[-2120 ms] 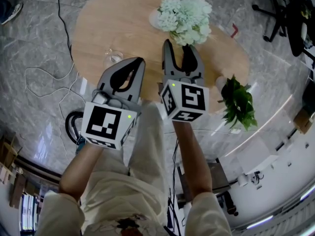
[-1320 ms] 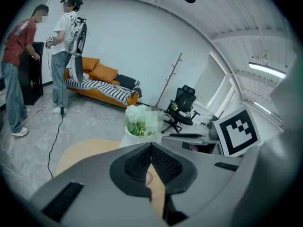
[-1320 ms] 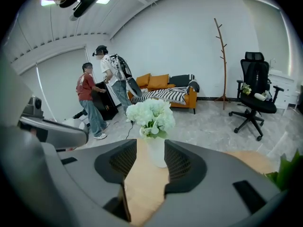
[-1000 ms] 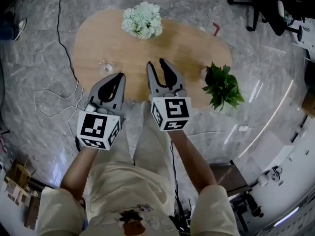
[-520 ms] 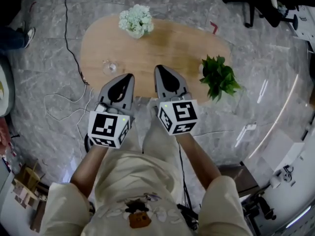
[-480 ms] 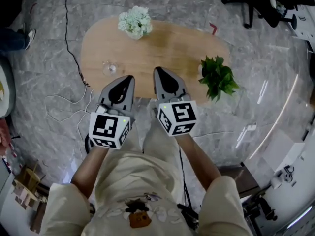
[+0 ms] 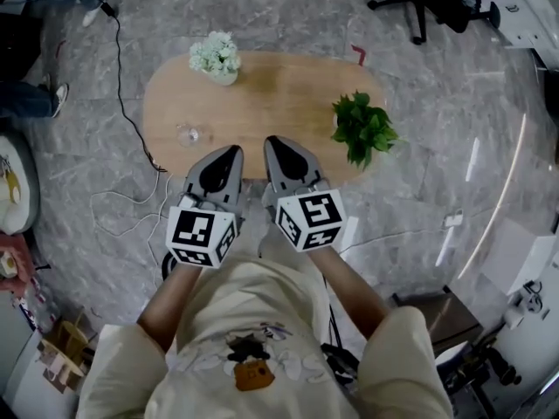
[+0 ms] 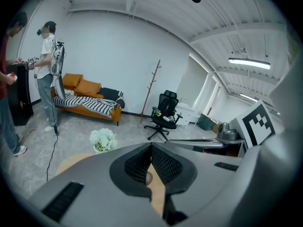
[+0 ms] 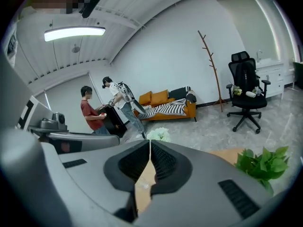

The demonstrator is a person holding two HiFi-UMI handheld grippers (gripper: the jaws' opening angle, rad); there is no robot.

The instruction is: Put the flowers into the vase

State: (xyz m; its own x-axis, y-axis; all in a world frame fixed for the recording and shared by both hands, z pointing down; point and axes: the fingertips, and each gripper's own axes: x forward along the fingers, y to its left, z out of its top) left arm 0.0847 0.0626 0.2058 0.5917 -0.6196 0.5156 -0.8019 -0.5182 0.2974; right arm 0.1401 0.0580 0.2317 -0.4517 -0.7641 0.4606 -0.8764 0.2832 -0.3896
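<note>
A bunch of white flowers (image 7: 215,54) stands in a small pale vase at the far left end of the oval wooden table (image 7: 279,85). The flowers also show in the left gripper view (image 8: 103,139) and, just past the jaw tips, in the right gripper view (image 9: 158,134). My left gripper (image 7: 233,150) and right gripper (image 7: 272,140) hang side by side above the table's near edge, well short of the flowers. Both are shut with nothing between their jaws, the tips meeting in the left gripper view (image 8: 151,145) and the right gripper view (image 9: 150,143).
A green potted plant (image 7: 362,129) stands at the table's right end, and a small clear glass (image 7: 189,134) at its near left. A black cable (image 7: 131,120) trails over the marble floor on the left. An office chair (image 8: 163,115), an orange sofa (image 8: 87,105) and people (image 8: 47,74) are beyond.
The right gripper's jaws, open a second ago, have closed on nothing. Both grippers have risen and drawn back from the table, which now looks smaller and farther.
</note>
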